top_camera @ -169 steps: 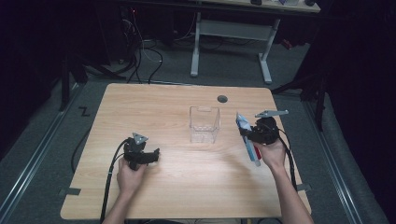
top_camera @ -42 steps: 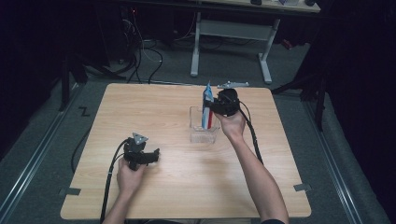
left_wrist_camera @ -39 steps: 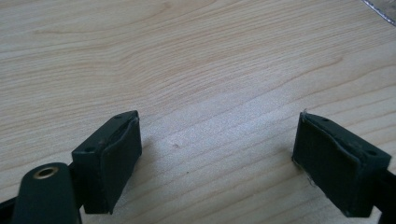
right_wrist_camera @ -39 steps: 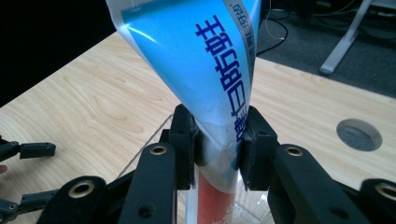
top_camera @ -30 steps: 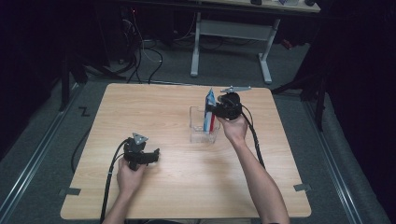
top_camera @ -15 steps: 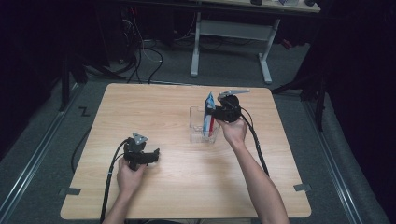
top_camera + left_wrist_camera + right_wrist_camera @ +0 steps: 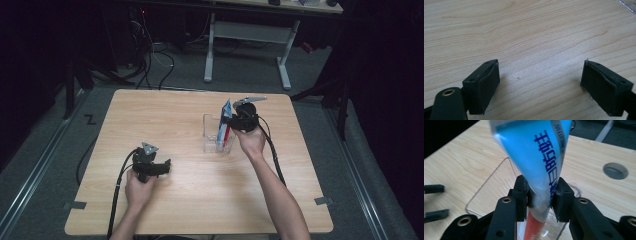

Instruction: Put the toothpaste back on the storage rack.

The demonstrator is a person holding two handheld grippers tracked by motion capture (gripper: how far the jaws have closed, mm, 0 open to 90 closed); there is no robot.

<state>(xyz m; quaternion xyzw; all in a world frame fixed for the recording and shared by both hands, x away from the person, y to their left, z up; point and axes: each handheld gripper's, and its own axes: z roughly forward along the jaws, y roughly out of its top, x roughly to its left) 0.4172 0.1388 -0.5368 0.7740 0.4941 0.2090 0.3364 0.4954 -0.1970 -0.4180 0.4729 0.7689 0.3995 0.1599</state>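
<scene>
Right gripper clamps tube, axis upright, lower end inside cup directly below; left gripper agape, empty, well apart

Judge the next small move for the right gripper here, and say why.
Probably open the jaws and let go. The right gripper is shut on the blue tube, which stands upright with its red end already down inside the clear container, so little lowering seems left.
</scene>
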